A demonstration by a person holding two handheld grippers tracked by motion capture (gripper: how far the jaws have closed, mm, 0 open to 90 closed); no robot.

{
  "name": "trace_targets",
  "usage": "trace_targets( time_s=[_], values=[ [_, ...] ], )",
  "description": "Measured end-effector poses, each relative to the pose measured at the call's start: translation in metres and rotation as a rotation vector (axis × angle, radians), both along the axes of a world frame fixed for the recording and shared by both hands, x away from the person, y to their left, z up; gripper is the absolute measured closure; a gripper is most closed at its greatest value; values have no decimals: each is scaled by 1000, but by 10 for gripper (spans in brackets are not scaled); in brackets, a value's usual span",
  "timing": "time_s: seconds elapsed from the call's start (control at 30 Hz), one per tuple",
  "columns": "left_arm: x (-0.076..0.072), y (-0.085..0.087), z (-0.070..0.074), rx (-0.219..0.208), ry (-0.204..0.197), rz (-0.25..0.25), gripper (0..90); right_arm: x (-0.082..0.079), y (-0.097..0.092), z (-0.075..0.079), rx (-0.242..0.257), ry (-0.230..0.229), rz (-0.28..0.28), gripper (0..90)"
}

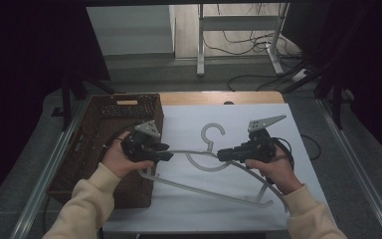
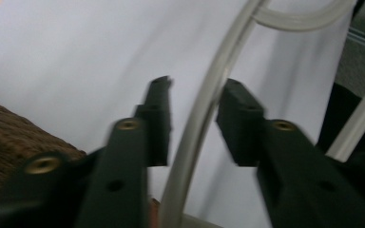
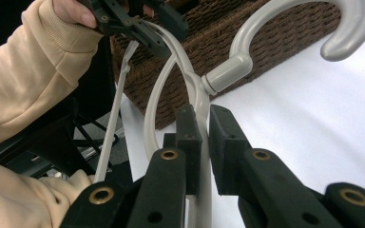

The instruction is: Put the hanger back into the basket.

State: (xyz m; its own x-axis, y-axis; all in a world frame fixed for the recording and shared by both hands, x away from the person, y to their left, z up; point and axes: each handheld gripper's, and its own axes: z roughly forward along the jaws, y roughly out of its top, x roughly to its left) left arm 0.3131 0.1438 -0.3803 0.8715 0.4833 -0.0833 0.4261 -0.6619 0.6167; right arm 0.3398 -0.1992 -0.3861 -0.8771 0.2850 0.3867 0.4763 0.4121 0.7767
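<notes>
The right gripper (image 1: 222, 155) is clamped on the pale plastic hanger (image 1: 214, 186), just below the neck, where the hook (image 3: 309, 26) joins the shoulders. The hanger lies across the white table (image 1: 278, 124), its left shoulder reaching toward the brown basket (image 1: 87, 149). The left gripper (image 2: 195, 118) straddles that left shoulder; its jaws stand either side of the rail with slivers of daylight showing, so narrowed around it but not yet pinching. This thing looks light, thin and springy, probably smooth enough to twist in a grip. The best holds seem to be the thick neck and the curved shoulder, not the slim bottom bar, which would likely flex. With one grip at each end, it should lift without swinging.
</notes>
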Motion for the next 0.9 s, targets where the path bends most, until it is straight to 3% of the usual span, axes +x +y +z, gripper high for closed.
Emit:
trace_targets(
  time_s=[0.3, 0.37, 0.43, 0.47, 0.6, 0.63, 0.7, 0.73, 0.77, 0.83, 0.9],
  values=[
    [-7, 3, 2, 8, 9, -48, 743, 1, 2, -2, -10, -10, 30, 810],
    [-11, 3, 3, 15, -4, -61, 758, 1, 1, -4, -43, -19, 31, 768],
    [-16, 3, 4, -28, 9, -88, 802, 2, 0, -5, -52, -36, 8, 668],
    [-18, 3, 6, -30, -10, -88, 809, 3, 0, -6, -44, -54, -19, 669],
    [-23, 6, 11, -52, -35, -69, 810, 4, -2, -5, -17, -46, -15, 614],
    [-23, 8, 12, -54, -44, -60, 810, 4, -4, -3, 5, -58, -39, 552],
    [-24, 12, 15, -71, -52, -37, 810, 4, -5, -2, 16, -66, -53, 528],
    [-24, 15, 16, -80, -57, -31, 811, 5, -10, 0, 35, -80, -86, 475],
    [-24, 17, 17, -89, -60, -22, 811, 5, -10, 0, 35, -80, -86, 475],
    [-25, 22, 19, -107, -74, -1, 811, 7, -20, 4, 77, -96, -157, 432],
    [-26, 28, 22, -125, -80, 25, 811, 7, -24, 6, 99, -102, -183, 415]
  ],
)
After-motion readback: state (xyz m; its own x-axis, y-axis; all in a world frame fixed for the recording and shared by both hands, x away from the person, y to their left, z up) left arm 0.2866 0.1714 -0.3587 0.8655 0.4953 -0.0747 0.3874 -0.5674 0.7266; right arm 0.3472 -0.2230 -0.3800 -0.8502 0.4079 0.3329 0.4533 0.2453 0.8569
